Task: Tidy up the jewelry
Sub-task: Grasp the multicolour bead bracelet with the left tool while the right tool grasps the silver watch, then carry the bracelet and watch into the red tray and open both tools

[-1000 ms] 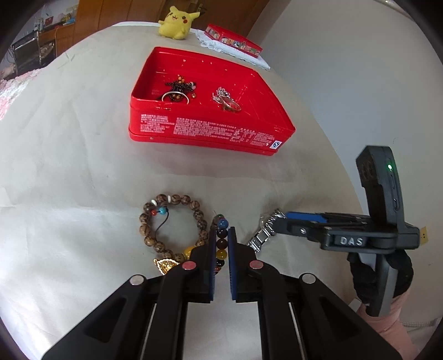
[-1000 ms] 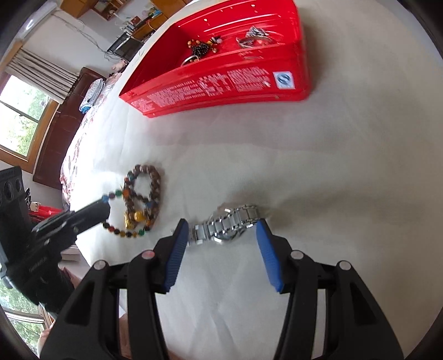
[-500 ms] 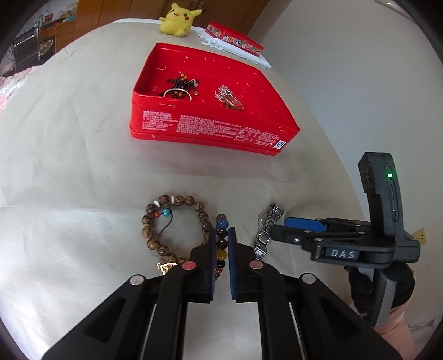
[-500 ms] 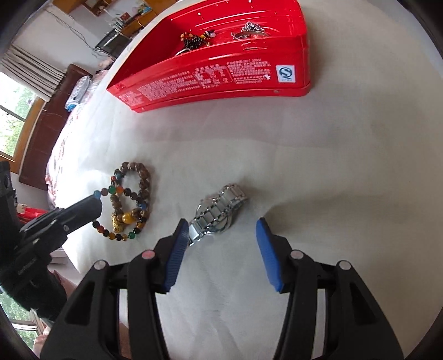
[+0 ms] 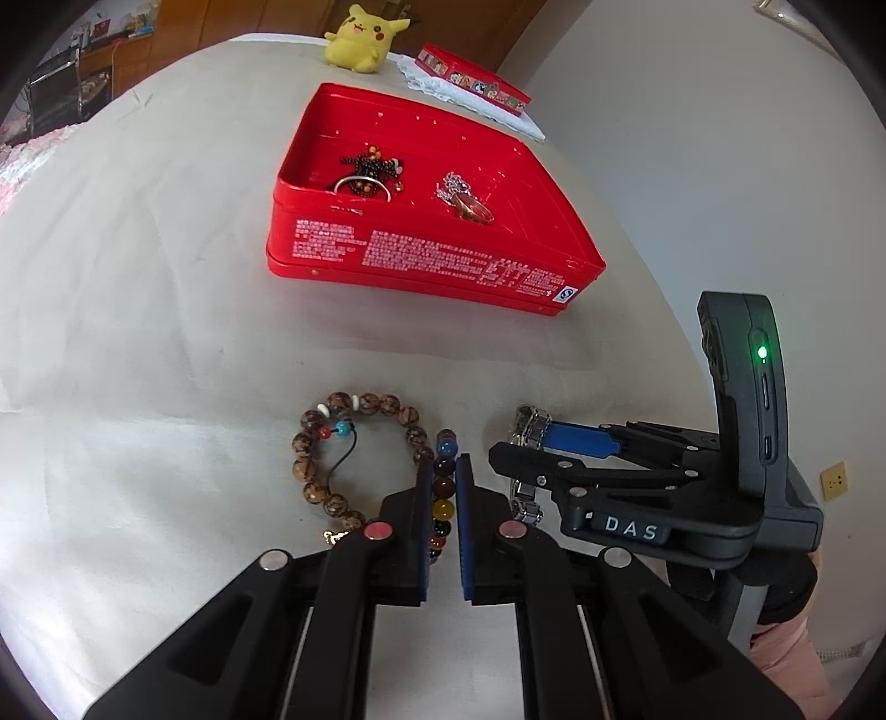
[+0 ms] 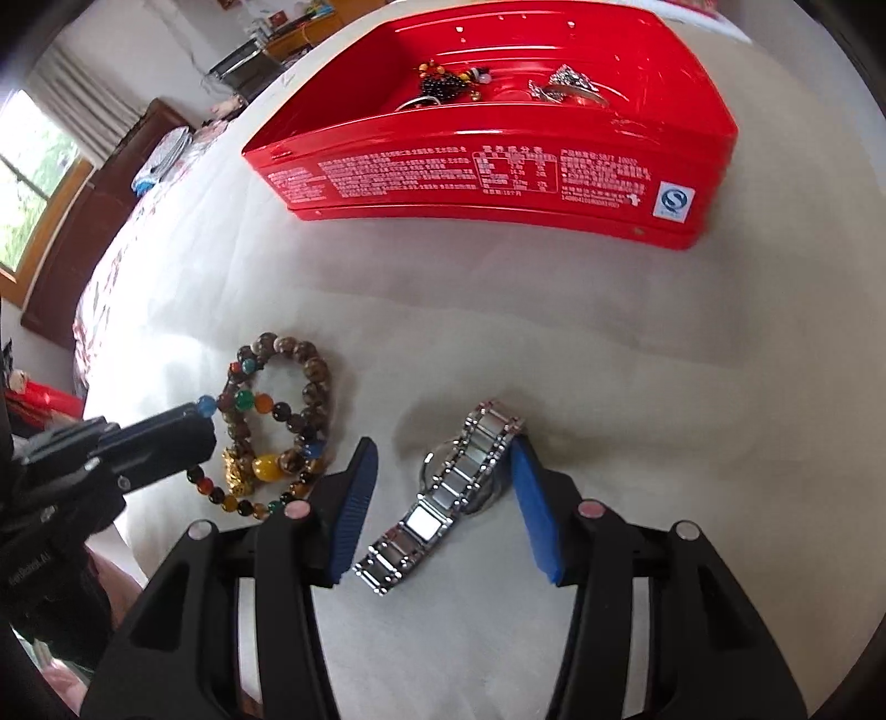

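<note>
From the left wrist view, the left tongs [image 5: 443,531] are almost closed, with only a thin gap. A string of colored beads [image 5: 442,487] runs right through that gap, so the tongs are clenched around it. Just to the left lies a brown bead bracelet [image 5: 354,454] in a ring on the pale surface [image 5: 166,332]. To the right, the right tongs [image 5: 531,448] reach in low over a silver watch [image 5: 526,426], which is mostly hidden behind them. Farther back sits a red tin box [image 5: 421,266] with no lid on. Inside it are a dark bead bunch with a ring [image 5: 368,174] and a silver chain with a ring [image 5: 465,196]. Behind the box are a yellow plush toy [image 5: 360,36] and a flat red tin [image 5: 470,80] on a white cloth.

From the right wrist view, the right tongs [image 6: 443,498] are spread wide and hold nothing. The silver watch [image 6: 443,498] lies flat on the surface between the two blue pads [image 6: 531,515]. The far end of its band touches the right pad. To the left, the left tongs [image 6: 183,426] pinch the colored beads [image 6: 249,443], which lie across the brown bead bracelet [image 6: 310,376]. The red tin box [image 6: 498,171] stands well apart at the back.
</note>
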Demonstrator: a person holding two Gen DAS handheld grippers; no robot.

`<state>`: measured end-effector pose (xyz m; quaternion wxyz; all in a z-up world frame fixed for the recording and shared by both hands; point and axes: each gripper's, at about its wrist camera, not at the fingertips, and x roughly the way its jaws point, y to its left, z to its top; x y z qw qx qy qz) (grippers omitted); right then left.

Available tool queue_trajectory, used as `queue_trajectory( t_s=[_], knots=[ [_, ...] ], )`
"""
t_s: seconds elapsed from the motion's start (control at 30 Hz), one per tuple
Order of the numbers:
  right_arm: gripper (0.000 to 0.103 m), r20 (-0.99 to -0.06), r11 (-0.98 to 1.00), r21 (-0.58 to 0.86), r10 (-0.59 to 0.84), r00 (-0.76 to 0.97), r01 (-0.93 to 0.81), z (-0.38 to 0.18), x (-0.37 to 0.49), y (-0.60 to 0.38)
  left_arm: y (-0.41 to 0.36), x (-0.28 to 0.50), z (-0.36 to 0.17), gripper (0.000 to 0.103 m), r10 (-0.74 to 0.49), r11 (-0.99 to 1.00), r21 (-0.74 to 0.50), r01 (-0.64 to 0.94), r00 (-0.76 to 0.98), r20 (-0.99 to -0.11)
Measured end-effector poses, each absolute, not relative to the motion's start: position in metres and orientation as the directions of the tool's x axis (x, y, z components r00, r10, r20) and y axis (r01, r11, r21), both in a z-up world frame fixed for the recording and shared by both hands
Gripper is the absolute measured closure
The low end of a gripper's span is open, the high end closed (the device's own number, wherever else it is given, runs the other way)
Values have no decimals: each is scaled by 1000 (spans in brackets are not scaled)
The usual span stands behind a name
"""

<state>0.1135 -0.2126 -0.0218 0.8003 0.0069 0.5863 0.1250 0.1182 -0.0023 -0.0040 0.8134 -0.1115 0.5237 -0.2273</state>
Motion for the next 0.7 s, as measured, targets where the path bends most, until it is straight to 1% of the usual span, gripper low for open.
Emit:
queue_trajectory(
  t_s=[0.07,0.1,0.13,0.2,0.4,0.7],
  knots=[
    [63,-939,969,110,174,297,-220,-22,110,-208,-2,118,-4,96,-488,871,-421,254,347,-801],
    [64,-940,969,91,161,302,-230,-21,106,-209,-2,118,-4,96,-489,871,-422,253,348,-800],
    [68,-940,969,71,144,309,-238,-21,105,-207,-2,118,-4,96,-489,871,-422,253,349,-800],
    [71,-939,967,62,141,315,-247,-20,103,-207,-1,119,-4,96,-488,871,-422,252,349,-800],
    [72,-928,963,129,201,312,-238,-14,102,-217,-1,118,0,95,-488,872,-421,252,357,-797],
    [72,-883,951,201,280,377,-235,24,95,-236,-9,117,15,96,-507,861,-429,273,384,-772]
  ],
)
